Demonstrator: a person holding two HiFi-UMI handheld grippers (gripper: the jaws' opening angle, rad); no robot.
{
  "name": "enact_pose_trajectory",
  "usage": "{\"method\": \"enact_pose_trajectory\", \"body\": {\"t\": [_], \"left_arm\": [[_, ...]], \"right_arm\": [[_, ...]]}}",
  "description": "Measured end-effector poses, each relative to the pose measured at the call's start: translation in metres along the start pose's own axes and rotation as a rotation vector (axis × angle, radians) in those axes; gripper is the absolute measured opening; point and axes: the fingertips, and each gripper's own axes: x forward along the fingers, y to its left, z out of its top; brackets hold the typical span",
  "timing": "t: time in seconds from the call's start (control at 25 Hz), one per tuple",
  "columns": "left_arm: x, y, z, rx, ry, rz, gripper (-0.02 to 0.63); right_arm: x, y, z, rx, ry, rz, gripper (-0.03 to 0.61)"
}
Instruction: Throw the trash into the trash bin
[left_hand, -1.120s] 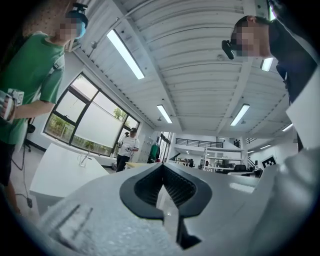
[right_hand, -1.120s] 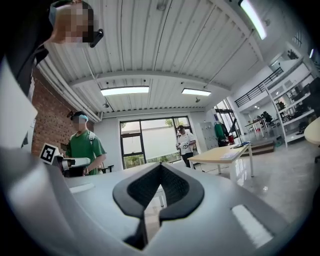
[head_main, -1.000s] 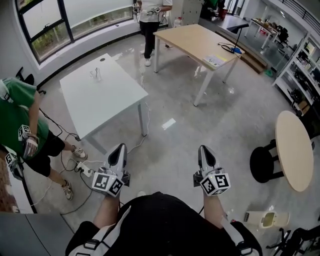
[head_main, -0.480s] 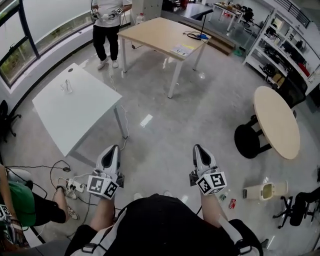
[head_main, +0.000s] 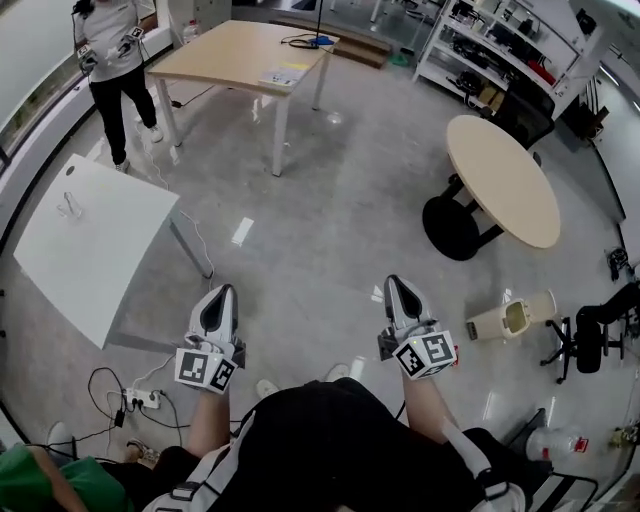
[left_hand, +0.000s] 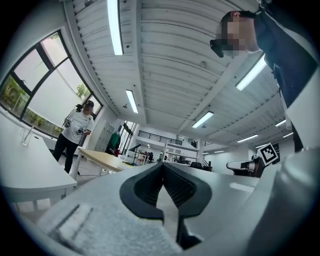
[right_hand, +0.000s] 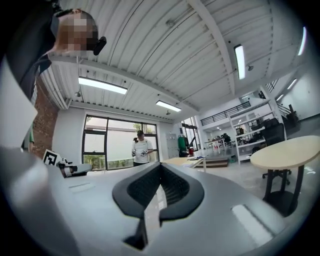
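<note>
Both jaws are together and hold nothing: the left gripper (head_main: 221, 296) and right gripper (head_main: 398, 286) point ahead of us. We judge the step in hand to be locating trash, so we open the jaws only at the chosen piece. A pale bottle-like item (head_main: 548, 443) lies near right; we cannot tell whether it is trash. The cream trash bin (head_main: 512, 318) sits on the floor right of the right gripper, between the office chair (head_main: 590, 338) and the round table (head_main: 500, 180). The floor ahead is open; the white desk (head_main: 90, 240) corner bounds the left.
</note>
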Motion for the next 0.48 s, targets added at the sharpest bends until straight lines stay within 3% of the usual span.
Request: {"method": "enact_pose_trajectory", "body": {"t": [0.28, 0.48], "left_arm": [[0.059, -0.061, 0.001, 0.063, 0.017, -0.071, 0.003], [0.108, -0.104, -0.011, 0.037, 0.017, -0.149, 0.003]], "right_arm": [[-0.024, -0.072, 0.002, 0.017, -0.033, -0.080, 0.006], [-0.052, -0.129, 0.007, 0.005, -0.059, -0.156, 0.006]]}}
